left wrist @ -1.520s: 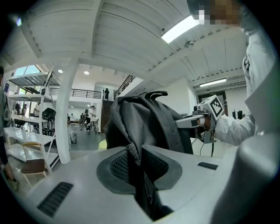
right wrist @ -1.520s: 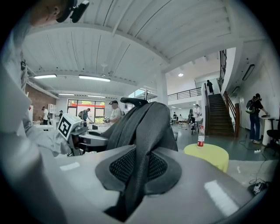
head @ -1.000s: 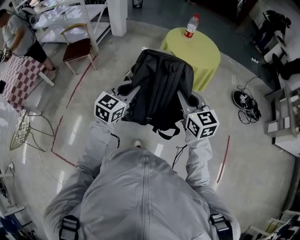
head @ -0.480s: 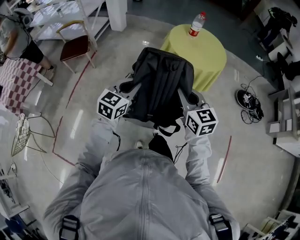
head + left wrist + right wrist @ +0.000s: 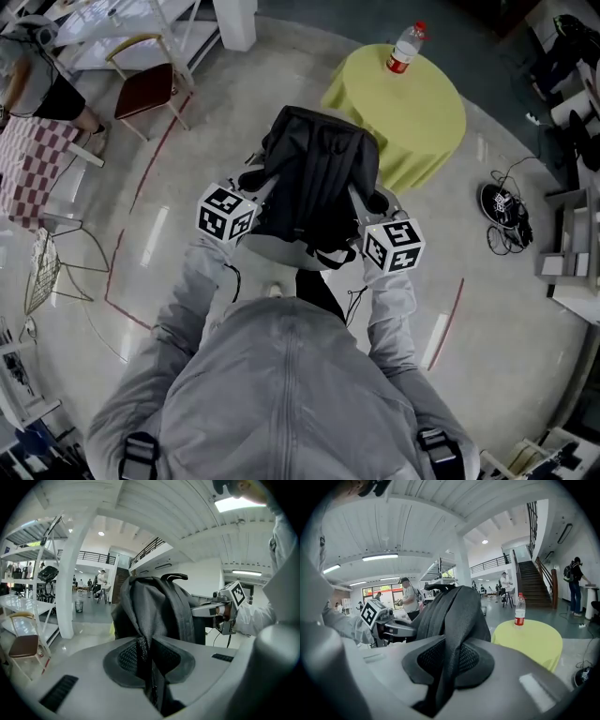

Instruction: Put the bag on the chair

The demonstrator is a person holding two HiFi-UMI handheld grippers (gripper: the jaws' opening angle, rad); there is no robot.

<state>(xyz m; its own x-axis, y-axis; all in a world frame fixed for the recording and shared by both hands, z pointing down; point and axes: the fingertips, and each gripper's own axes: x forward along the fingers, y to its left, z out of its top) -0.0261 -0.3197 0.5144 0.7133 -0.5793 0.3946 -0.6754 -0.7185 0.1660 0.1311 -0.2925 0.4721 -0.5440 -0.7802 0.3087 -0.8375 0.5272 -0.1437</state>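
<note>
A black backpack [image 5: 319,178] hangs in the air in front of me, held from both sides above the floor. My left gripper [image 5: 253,180] is shut on a fold of its fabric and zipper edge [image 5: 144,648]. My right gripper [image 5: 373,201] is shut on one of its padded straps [image 5: 454,634]. The left gripper view shows the right gripper [image 5: 220,613] across the bag, and the right gripper view shows the left gripper [image 5: 389,626]. A chair [image 5: 148,90] with a red seat stands far off at the upper left, also in the left gripper view as the chair [image 5: 22,645].
A round table with a yellow cloth [image 5: 412,117] stands just beyond the bag, a plastic bottle [image 5: 403,49] on it. A person [image 5: 33,80] is near the chair. A white pillar [image 5: 234,21], a wire basket [image 5: 42,267] and floor cables [image 5: 502,211] lie around.
Both grippers keep their hold on the backpack. The floor and yellow table have drifted right and up in the head view, and a dark leg now shows below the bag.
</note>
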